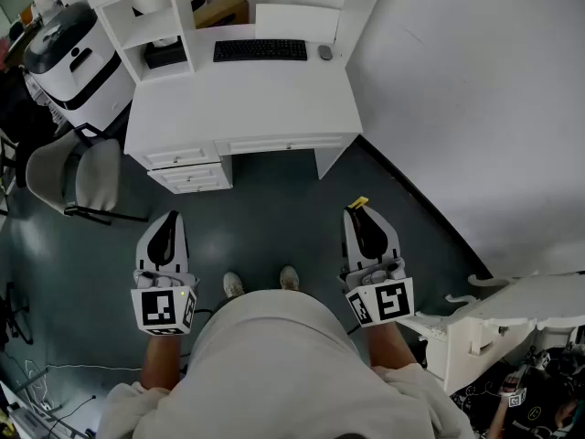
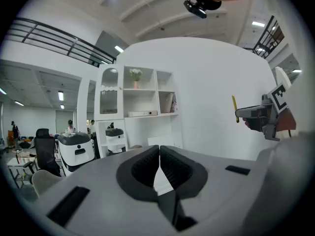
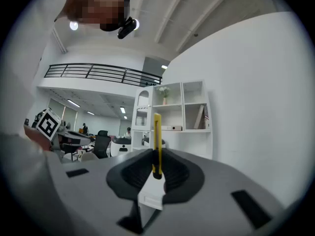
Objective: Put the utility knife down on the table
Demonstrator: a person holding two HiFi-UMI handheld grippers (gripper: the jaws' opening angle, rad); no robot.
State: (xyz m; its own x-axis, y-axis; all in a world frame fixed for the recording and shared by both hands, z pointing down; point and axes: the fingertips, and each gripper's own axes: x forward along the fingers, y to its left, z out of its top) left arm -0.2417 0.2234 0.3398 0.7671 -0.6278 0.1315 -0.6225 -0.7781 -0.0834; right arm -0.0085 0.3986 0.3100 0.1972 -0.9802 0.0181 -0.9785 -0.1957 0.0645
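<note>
Utility knife (image 3: 157,146): yellow, upright, lower end pinched between fingers (image 3: 174,171) of right gripper (image 3: 157,173); most of body stands clear above them.
Left gripper (image 2: 159,161): fingers shut together, nothing between.
Both grippers held about level over floor (image 1: 274,199); counter (image 1: 247,108) well ahead, not reached.
Judged stage: carry.
Advice: approach counter, pick bare patch before keyboard (image 1: 260,50), lay knife flat, lower to contact, then open. Grip is near one end, so knife may pivot; avoid jolts.
</note>
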